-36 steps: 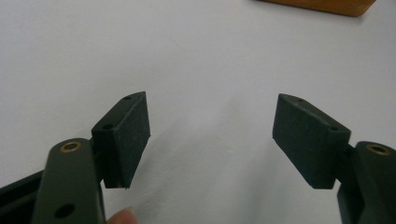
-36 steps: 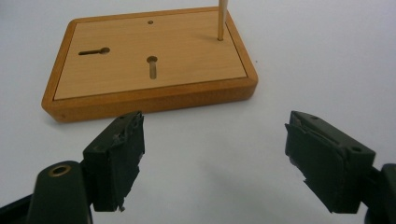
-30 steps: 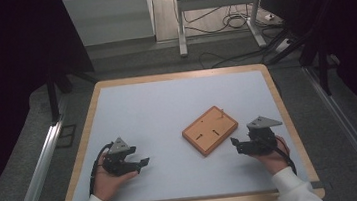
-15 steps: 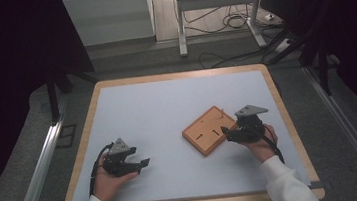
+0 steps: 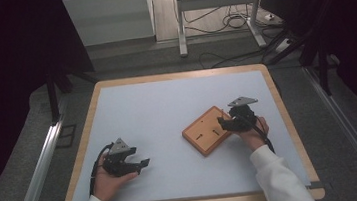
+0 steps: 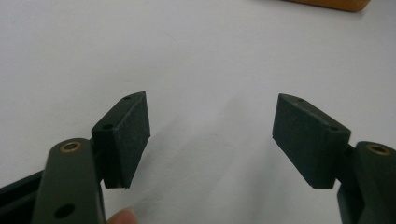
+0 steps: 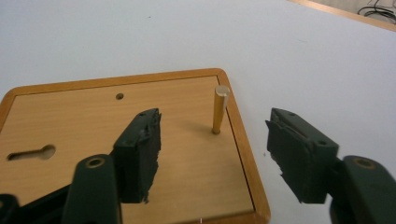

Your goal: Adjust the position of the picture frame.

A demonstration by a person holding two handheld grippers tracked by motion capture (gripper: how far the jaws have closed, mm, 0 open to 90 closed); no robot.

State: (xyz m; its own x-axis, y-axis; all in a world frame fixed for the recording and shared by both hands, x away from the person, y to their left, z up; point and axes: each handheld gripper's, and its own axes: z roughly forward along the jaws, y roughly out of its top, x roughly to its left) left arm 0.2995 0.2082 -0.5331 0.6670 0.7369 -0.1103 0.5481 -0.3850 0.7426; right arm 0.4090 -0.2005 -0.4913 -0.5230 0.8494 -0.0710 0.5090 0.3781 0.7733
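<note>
A flat wooden board [image 5: 209,130] with a raised rim lies right of the table's middle. It has a keyhole slot [image 7: 31,152], a small hole [image 7: 120,96] and an upright wooden peg [image 7: 219,110] near one corner. My right gripper [image 5: 225,121] is open over the board's right end, and the peg stands ahead of its jaws, between them and untouched. My left gripper [image 5: 142,165] rests open near the table's front left, with bare table between its pads [image 6: 133,135]. A corner of the board [image 6: 341,4] shows at the top of the left gripper view.
The white table top [image 5: 167,106] has a wooden border [image 5: 174,76]. Beyond the far edge stand a metal frame's legs [image 5: 179,25] and loose cables [image 5: 228,22] on the floor. A metal rail [image 5: 37,165] runs along the left side.
My right gripper has moved forward and left from the front right of the table to the board's right end. The left gripper has stayed where it was.
</note>
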